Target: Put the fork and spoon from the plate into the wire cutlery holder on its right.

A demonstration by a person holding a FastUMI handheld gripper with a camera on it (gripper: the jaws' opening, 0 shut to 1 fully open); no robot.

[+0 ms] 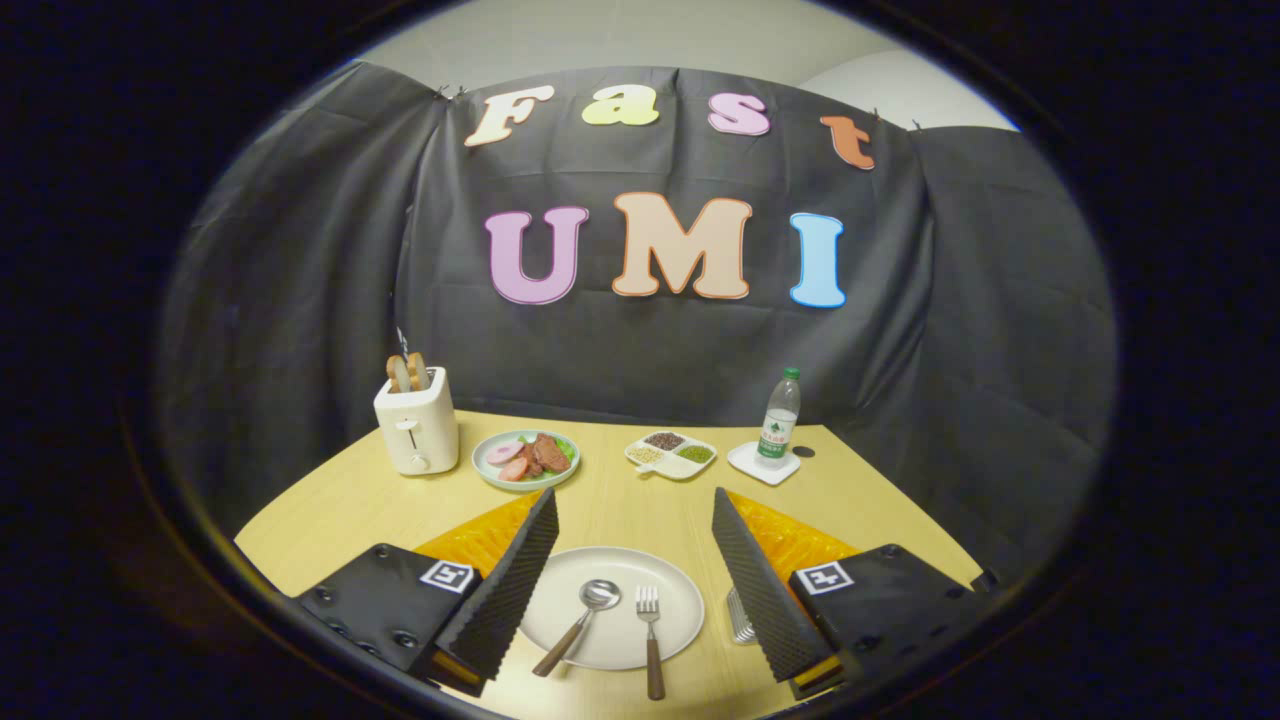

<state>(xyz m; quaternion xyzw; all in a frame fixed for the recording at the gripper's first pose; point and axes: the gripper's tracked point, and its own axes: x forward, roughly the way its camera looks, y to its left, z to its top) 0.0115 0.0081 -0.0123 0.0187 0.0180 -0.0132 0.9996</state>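
Tool (634, 560) fingers spread wide, fork (651, 634) and spoon (581, 622) between them

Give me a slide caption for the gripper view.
Open gripper hovering over white round plate holding wooden-handled spoon and fork.

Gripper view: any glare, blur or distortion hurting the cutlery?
Gripper view: strong fisheye bend at the table edges; spoon bowl carries a small highlight; fork tines sharp on the plate; open gripper fingers in focus; wire holder mostly hidden.
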